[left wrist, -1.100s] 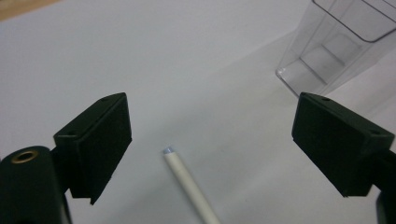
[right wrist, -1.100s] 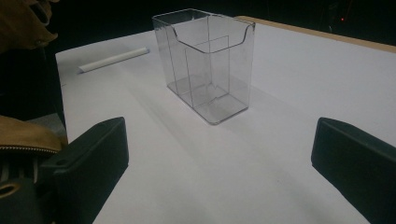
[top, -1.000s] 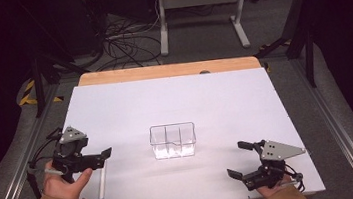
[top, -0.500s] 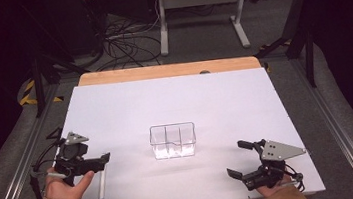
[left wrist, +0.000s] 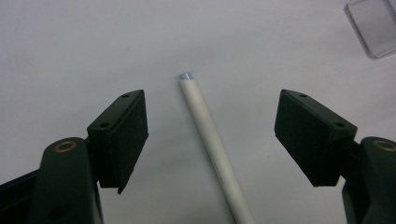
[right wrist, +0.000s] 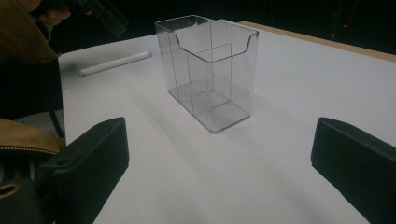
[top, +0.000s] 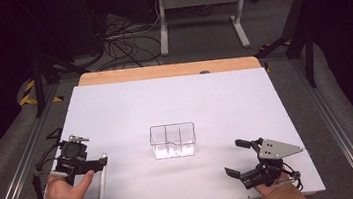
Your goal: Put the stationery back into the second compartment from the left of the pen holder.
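Closing on the pen | left gripper jaws narrowing astride it, pads not touching | pen lies on table, left of holder | right gripper spread, empty | pickup pending

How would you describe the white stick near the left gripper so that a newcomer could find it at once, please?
Start at the white table and go to its near left corner, where the left gripper hangs. The white stick lies flat between its open jaws, untouched. It is slim, round and opaque with a pale blue tip, unlike the clear divided box standing mid-table.
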Action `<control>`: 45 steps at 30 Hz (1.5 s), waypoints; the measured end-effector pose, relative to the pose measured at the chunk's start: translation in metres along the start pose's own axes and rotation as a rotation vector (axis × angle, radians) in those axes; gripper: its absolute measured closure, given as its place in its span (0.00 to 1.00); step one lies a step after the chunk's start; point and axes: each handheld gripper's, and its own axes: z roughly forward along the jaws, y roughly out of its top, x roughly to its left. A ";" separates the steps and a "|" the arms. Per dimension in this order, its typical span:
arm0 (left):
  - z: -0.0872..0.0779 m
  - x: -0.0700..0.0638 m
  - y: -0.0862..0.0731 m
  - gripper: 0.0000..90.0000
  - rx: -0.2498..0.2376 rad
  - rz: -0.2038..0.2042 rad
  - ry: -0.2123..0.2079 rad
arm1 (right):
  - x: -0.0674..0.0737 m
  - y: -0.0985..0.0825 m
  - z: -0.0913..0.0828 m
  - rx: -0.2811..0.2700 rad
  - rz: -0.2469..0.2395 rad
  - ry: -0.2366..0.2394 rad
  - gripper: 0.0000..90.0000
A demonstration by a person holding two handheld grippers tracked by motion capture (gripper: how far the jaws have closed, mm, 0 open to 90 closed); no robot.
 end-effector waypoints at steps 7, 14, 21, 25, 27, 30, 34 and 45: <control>0.010 0.003 0.002 0.38 0.058 -0.041 0.000 | 0.002 0.000 -0.002 -0.011 -0.009 0.008 0.06; 0.018 0.003 0.004 0.44 0.109 -0.053 0.011 | 0.002 0.000 -0.003 -0.010 -0.010 0.006 0.06; 0.025 0.005 0.004 0.50 0.151 -0.085 -0.037 | 0.003 0.000 -0.003 -0.010 -0.011 0.007 0.06; 0.028 0.006 0.002 0.52 0.167 -0.101 -0.059 | 0.003 0.000 -0.003 -0.009 -0.012 0.008 0.06; 0.029 0.005 0.002 0.52 0.173 -0.097 -0.061 | 0.003 0.000 -0.003 -0.009 -0.012 0.008 0.06; 0.030 0.004 0.001 0.53 0.171 -0.100 -0.069 | 0.003 0.000 -0.003 -0.010 -0.013 0.008 0.06; 0.030 0.003 0.001 0.54 0.167 -0.095 -0.069 | 0.004 0.000 -0.004 -0.016 -0.016 0.006 0.06; 0.034 0.004 0.002 0.66 0.166 -0.102 -0.070 | 0.004 0.000 -0.004 -0.015 -0.016 0.004 0.06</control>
